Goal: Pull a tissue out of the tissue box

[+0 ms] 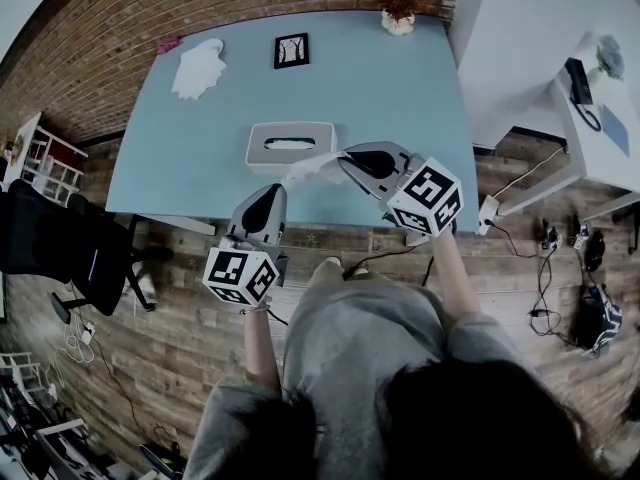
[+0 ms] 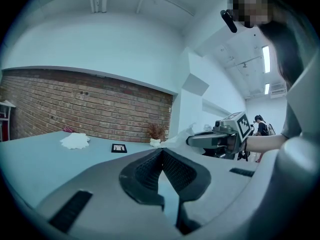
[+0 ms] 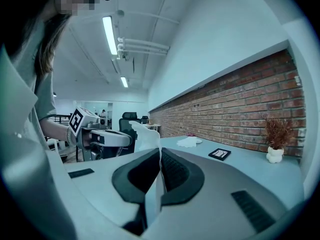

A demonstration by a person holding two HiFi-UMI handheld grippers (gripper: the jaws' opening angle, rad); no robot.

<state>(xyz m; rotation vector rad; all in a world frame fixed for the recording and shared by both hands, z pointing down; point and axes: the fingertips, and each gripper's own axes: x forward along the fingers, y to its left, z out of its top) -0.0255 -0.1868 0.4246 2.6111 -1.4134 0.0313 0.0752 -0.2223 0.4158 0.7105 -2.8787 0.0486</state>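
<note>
A white tissue box (image 1: 290, 146) sits near the front of the light blue table (image 1: 400, 118), with a tissue showing in its slot. My right gripper (image 1: 343, 157) hovers just right of the box, shut on a white tissue (image 1: 308, 170) that hangs off its tips. In the right gripper view the tissue (image 3: 144, 135) rises from the closed jaws of the right gripper (image 3: 160, 151). My left gripper (image 1: 275, 190) is over the table's front edge, below the box, shut with nothing in it. The left gripper (image 2: 161, 153) sees the right gripper (image 2: 210, 140) and its tissue (image 2: 175, 140).
A pile of crumpled tissues (image 1: 198, 68) lies at the far left of the table. A small black picture frame (image 1: 291, 50) and a potted dried plant (image 1: 398, 8) stand at the back. A black chair (image 1: 60, 243) is left of the table, with a brick wall behind.
</note>
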